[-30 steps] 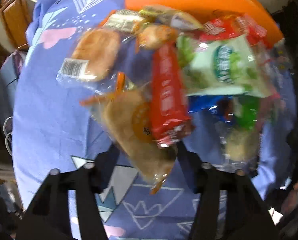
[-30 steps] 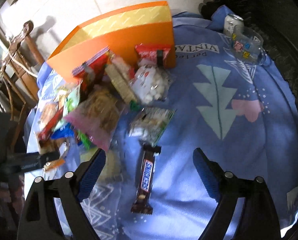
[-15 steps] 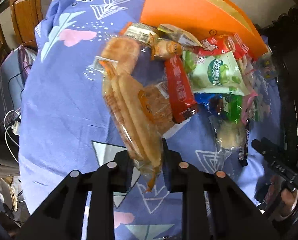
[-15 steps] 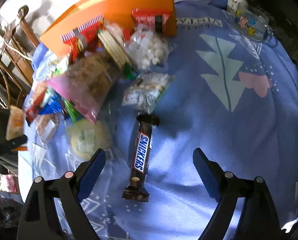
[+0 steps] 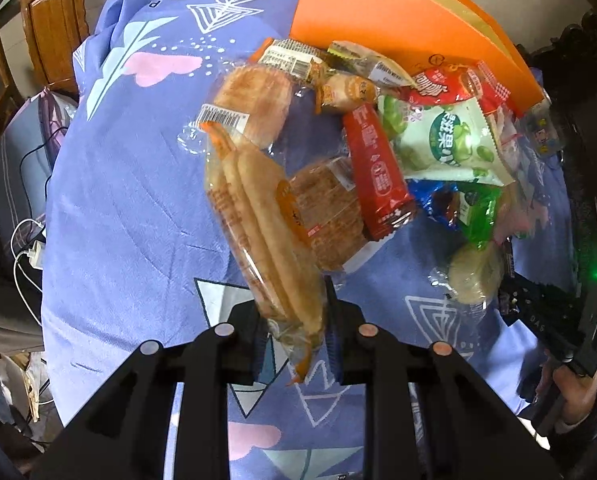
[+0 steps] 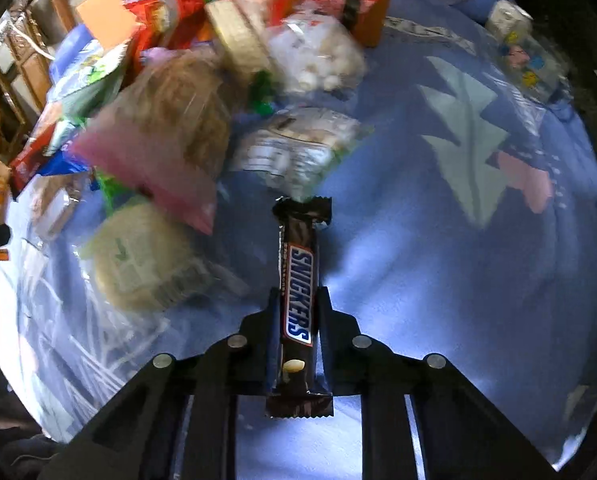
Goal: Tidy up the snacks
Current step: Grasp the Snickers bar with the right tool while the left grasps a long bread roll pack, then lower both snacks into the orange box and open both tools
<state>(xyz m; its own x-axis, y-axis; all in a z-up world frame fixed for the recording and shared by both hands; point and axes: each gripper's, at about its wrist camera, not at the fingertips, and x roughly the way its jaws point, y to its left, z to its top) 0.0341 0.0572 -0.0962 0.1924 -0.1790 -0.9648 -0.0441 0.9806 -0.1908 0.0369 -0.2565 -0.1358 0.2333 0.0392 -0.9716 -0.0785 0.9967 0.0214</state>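
Note:
My left gripper (image 5: 294, 320) is shut on a clear packet of flat golden pastries (image 5: 266, 216), which hangs tilted above the blue patterned cloth (image 5: 130, 208). Under it lies another bread packet (image 5: 326, 216). In the right wrist view my right gripper (image 6: 298, 308) points down at a Snickers bar (image 6: 296, 264) lying lengthwise on the cloth. Its jaws are closing, and the pads press on both long sides of the bar. A heap of snacks lies beyond: a green pea bag (image 5: 450, 140), a red stick pack (image 5: 374, 168), a pink-edged bag (image 6: 158, 136).
An orange box (image 5: 386, 12) stands behind the heap. A round cake packet (image 6: 138, 256) lies left of the Snickers. A glass with coloured prints (image 6: 526, 56) stands at the far right of the cloth. Wooden furniture (image 5: 50, 20) and cables sit past the left edge.
The left gripper closed on the pastry packet and lifted it off the heap. The right gripper sank over the Snickers bar and its wide-open jaws came together on it.

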